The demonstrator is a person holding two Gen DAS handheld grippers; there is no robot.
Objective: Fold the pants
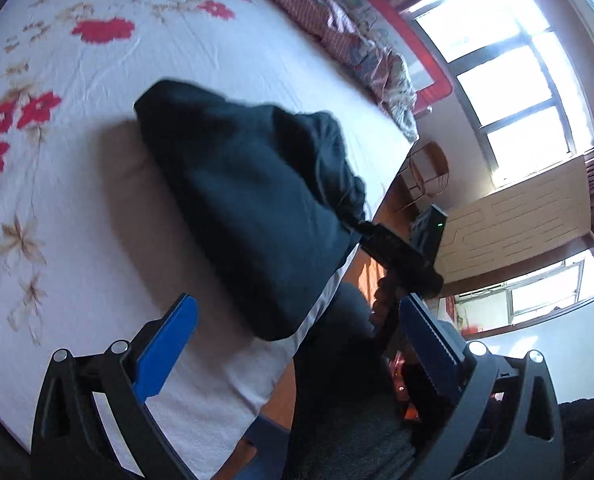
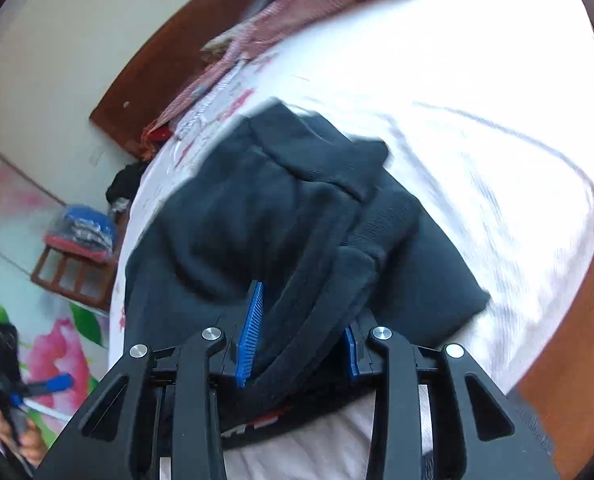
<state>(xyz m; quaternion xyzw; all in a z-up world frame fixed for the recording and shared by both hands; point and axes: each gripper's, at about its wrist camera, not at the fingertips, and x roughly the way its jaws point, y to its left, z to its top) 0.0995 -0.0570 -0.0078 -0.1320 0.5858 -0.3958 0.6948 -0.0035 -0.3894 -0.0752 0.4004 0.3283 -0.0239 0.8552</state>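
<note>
The dark navy pants (image 1: 253, 208) lie bunched on the white flowered bedsheet (image 1: 77, 160), near the bed's edge. My left gripper (image 1: 297, 316) is open and empty, held above the sheet just short of the pants. My right gripper (image 2: 301, 320) is shut on a thick fold of the pants (image 2: 289, 216), with cloth filling the space between its blue pads (image 2: 251, 328). It also shows in the left wrist view (image 1: 393, 248), gripping the pants' far side at the bed's edge. The pants are blurred by motion.
A striped quilt (image 1: 361, 40) is heaped along the far side of the bed by a red headboard (image 2: 169, 64). A wooden chair (image 1: 425, 172) and bright windows (image 1: 509, 80) stand beyond the bed. A low wooden stool with folded items (image 2: 81, 248) sits on the floor.
</note>
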